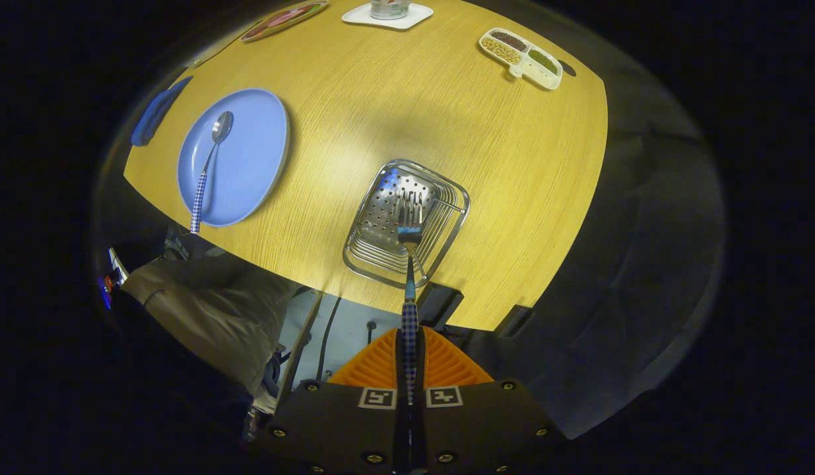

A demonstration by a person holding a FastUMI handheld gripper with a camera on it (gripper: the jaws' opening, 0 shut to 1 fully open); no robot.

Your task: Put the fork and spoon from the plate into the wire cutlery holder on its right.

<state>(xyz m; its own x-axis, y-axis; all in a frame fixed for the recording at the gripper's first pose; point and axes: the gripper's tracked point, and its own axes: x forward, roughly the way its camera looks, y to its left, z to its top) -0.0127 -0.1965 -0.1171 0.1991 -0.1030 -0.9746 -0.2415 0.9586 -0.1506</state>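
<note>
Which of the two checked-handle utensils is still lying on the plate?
The spoon, on the blue plate. The fork is clamped in the hand-held gripper, tines over the wire cutlery holder.

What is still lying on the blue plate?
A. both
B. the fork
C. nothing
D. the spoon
D: only the spoon lies on the blue plate, while the gripper is shut on the fork, holding it over the wire cutlery holder.
</note>
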